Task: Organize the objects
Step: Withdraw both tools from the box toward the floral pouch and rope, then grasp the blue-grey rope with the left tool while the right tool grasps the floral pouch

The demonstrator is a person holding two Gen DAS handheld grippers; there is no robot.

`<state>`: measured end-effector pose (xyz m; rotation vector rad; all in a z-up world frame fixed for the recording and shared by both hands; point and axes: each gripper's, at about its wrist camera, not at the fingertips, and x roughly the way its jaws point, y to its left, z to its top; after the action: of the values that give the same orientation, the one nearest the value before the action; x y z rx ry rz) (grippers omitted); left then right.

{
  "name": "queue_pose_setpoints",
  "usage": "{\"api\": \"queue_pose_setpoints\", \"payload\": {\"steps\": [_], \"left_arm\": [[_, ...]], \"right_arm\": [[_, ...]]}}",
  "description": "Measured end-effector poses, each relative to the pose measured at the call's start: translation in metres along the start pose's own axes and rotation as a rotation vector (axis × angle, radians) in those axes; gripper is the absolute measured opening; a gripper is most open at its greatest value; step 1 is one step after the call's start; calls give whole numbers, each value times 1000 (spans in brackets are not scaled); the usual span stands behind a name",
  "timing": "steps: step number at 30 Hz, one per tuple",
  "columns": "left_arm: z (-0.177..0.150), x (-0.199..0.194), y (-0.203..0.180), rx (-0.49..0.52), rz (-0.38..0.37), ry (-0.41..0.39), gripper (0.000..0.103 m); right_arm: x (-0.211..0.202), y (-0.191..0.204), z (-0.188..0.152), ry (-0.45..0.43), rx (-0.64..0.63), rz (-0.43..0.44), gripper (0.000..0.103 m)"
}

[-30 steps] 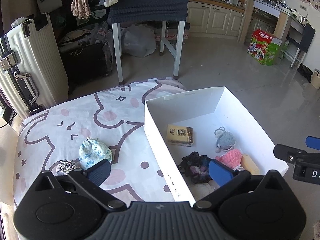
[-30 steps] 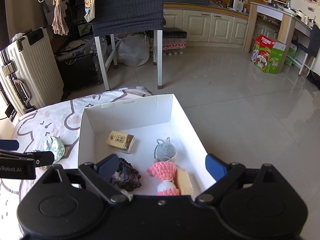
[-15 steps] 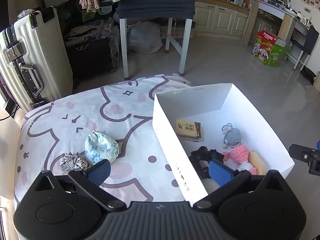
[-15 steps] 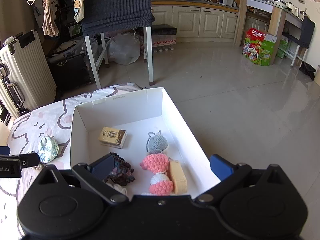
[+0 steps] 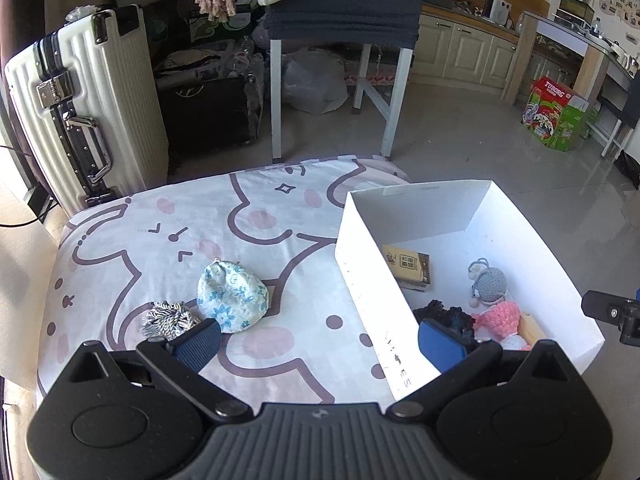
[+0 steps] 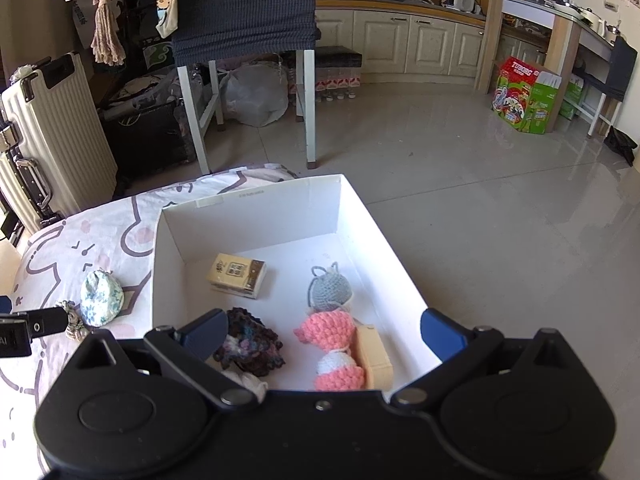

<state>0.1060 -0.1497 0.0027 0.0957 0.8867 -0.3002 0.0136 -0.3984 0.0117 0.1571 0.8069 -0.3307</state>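
Observation:
A floral fabric pouch (image 5: 232, 296) and a small striped tassel (image 5: 168, 318) lie on the cartoon-print sheet (image 5: 160, 240). My left gripper (image 5: 318, 344) hangs open above the sheet, its left pad just right of the tassel, its right pad over the white box's near wall. The white box (image 6: 256, 196) holds a yellow carton (image 6: 237, 275), a grey crochet piece (image 6: 330, 290), pink crochet pieces (image 6: 326, 328), a beige block (image 6: 374, 356) and a dark scrunchie (image 6: 250, 344). My right gripper (image 6: 323, 332) stands wide open over the box, holding nothing.
A cream suitcase (image 5: 88, 104) stands past the bed's far left corner. A chair with a dark cover (image 5: 344, 12) is beyond the bed. The box's right side overhangs grey floor tiles (image 6: 480, 208). A green and red carton (image 6: 524, 96) sits by the kitchen counter.
My left gripper has shifted left over the sheet, so the pouch and tassel sit nearer its left pad. The right gripper's jaws have spread slightly wider; the box contents lie as before.

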Motion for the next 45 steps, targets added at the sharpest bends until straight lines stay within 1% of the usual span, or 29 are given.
{"api": "queue_pose_setpoints", "payload": {"steps": [5, 11, 17, 21, 28, 32, 38, 40, 42, 45], "left_arm": [[-3, -6, 30, -59, 30, -7, 103], [-8, -13, 67, -129, 68, -10, 103], [-14, -20, 96, -171, 104, -24, 103], [-17, -22, 111, -198, 114, -29, 103], [-19, -23, 124, -202, 149, -45, 103], [-24, -19, 132, -213, 152, -34, 102], [-32, 0, 143, -235, 163, -1, 101], [-35, 6, 147, -242, 158, 10, 100], [-36, 12, 152, -252, 161, 19, 97], [-37, 23, 162, -295, 196, 27, 96]], "right_arm": [[2, 24, 6, -9, -23, 36, 103], [6, 63, 12, -15, -64, 88, 103], [9, 101, 16, -19, -105, 139, 103], [11, 123, 17, -19, -141, 168, 103], [16, 146, 19, -16, -164, 201, 103], [20, 161, 21, -23, -187, 221, 103], [39, 192, 26, -10, -265, 263, 103], [49, 204, 25, -10, -310, 281, 103], [61, 216, 22, -2, -358, 284, 103], [80, 233, 19, 8, -417, 285, 103]]}}
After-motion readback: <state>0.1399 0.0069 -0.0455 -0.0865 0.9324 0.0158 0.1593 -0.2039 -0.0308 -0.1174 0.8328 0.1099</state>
